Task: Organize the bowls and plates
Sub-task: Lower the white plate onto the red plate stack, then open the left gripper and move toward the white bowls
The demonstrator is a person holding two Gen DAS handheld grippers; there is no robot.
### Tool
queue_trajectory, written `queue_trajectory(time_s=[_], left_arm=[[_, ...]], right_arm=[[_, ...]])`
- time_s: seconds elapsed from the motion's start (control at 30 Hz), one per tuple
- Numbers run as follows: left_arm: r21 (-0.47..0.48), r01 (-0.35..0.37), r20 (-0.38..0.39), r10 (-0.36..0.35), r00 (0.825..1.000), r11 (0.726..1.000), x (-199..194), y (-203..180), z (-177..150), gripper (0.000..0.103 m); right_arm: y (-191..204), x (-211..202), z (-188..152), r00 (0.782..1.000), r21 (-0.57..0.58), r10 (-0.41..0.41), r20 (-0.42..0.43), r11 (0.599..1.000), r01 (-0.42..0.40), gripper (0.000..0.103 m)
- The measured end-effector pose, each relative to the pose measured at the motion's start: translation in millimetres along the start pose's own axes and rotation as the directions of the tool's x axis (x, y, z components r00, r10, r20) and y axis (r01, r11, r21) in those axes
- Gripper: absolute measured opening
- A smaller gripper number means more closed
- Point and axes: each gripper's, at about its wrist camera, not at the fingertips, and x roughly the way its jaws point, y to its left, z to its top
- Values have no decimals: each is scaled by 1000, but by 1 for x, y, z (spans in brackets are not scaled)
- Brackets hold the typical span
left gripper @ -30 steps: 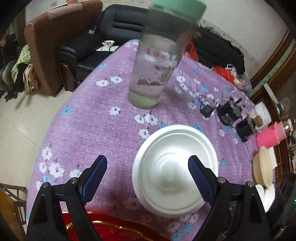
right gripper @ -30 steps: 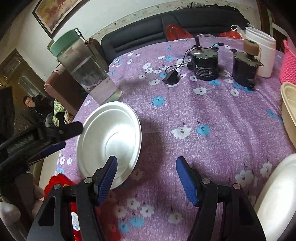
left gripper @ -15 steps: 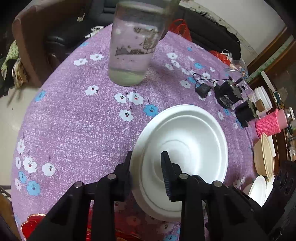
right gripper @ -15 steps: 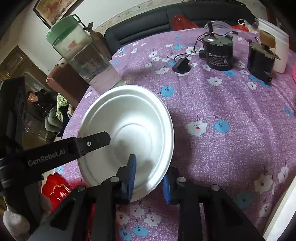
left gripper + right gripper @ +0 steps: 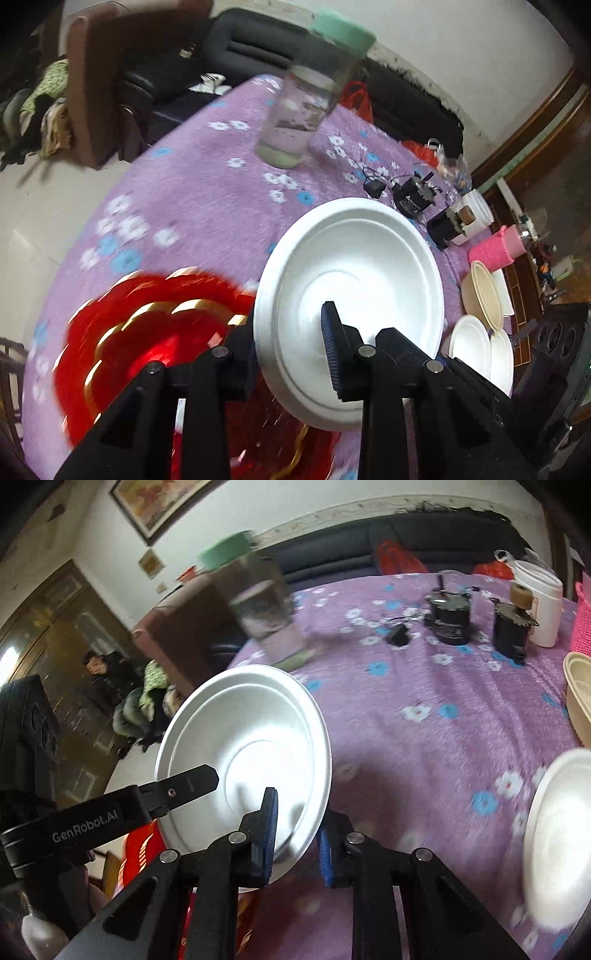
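While both grippers pinch opposite rim edges, white plate [image 5: 354,280] rides level above tablecloth [image 5: 192,192]: left gripper [image 5: 291,354] and right gripper [image 5: 295,834] clamped on it, sharing load.

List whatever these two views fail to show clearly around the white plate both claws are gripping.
- White plate: underside hidden in both views; its near rim is covered by the left claw and right claw.
- Red dish: motion-blurred in the left view, partly behind the claw arms.
- Clear jar: blurred, label unreadable.
- Cream bowl: cut by the right view's edge.
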Motion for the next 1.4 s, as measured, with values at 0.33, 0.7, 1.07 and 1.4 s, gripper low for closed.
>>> queue_trajectory(time_s=[0.33,0.7,1.07,1.4], left_arm=[[8,-183,109,181,977,983,-45,34,-57,36],[-73,-209,79,214,974,975,-36,66,-68,63],[-123,-171,223,195,955,978,-69,63,-88,73],[-29,-311,368,299,880,950,-94,27,-111,81]], right_arm=[[58,12,-53,996,-133,33,-88,990,-44,22],[69,45,-66,991,-160,-35,-132,987,14,24],[67,31,-67,999,-145,-7,-47,989,0,50],[48,-16,-78,996,-96,-38,77,994,45,54]])
